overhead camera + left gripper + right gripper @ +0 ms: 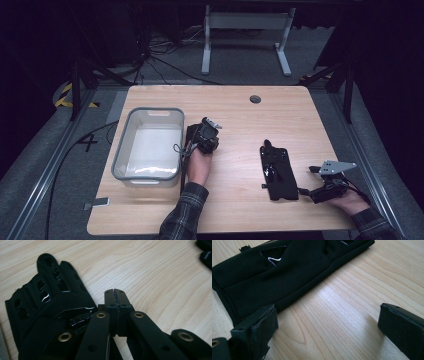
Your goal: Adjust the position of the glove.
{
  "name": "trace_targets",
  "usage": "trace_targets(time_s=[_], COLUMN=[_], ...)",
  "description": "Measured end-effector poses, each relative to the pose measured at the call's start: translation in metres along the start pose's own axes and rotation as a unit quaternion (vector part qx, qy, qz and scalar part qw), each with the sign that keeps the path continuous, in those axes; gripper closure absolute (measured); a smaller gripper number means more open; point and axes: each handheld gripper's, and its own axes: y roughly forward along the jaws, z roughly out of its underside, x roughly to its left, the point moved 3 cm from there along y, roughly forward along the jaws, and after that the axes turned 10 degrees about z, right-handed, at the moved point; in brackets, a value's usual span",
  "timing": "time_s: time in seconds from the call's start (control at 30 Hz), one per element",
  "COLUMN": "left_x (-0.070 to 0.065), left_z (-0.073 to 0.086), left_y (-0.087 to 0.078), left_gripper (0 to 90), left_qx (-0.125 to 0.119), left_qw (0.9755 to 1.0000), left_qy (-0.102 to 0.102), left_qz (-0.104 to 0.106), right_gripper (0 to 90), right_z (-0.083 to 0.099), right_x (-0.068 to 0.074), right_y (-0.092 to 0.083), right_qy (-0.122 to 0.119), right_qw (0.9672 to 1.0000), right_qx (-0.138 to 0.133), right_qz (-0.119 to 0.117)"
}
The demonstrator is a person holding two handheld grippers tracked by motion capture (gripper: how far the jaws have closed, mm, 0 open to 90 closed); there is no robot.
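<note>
Neither black glove is in the grey bin (148,145): left tool (115,293) closed empty beside the left glove (50,307); right tool (327,322) open at the right glove (287,267) cuff.

My high view looks forward and down from above the near edge, far enough back to take in the whole surface (240,107). My left hand-held gripper (115,293) camera sits close over the wood, a black glove (50,312) just beside its closed jaws. My right hand-held gripper (324,325) camera hugs the surface too, facing the second glove (287,267), which the high view shares.
</note>
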Motion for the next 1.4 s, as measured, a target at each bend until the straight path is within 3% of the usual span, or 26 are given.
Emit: trace_targets(time_s=[0.23, 0.43, 0.7, 1.07, 1.13, 1.4], left_x=[0.008, 0.012, 0.009, -0.023, -0.035, -0.061], left_z=[0.004, 0.008, 0.008, 0.004, 0.002, 0.0], left_y=[0.008, 0.017, 0.019, 0.03, 0.033, 0.041], left_gripper=[89.8, 89.8, 90.0, 89.9, 89.9, 89.9], left_qx=[0.012, 0.029, 0.029, 0.031, 0.034, 0.038], left_qw=[0.9997, 0.9993, 0.9993, 0.9973, 0.9957, 0.9917], left_qy=[-0.017, -0.023, -0.02, 0.007, 0.016, 0.041], left_qz=[-0.014, -0.008, 0.008, 0.066, 0.085, 0.115], right_gripper=[3.3, 3.3, 3.3, 3.3, 3.3, 3.3], right_z=[0.0, 0.0, 0.0, 0.0, 0.0, 0.0], right_x=[0.0, 0.0, 0.0, 0.0, 0.0, 0.0], right_y=[0.0, 0.0, 0.0, 0.0, 0.0, 0.0], right_qy=[0.0, 0.0, 0.0, 0.0, 0.0, -0.001], right_qw=[1.0, 1.0, 1.0, 1.0, 1.0, 1.0], right_qx=[0.0, 0.0, 0.0, 0.0, 0.0, 0.0], right_qz=[0.0, 0.0, 0.0, 0.0, 0.0, 0.0])
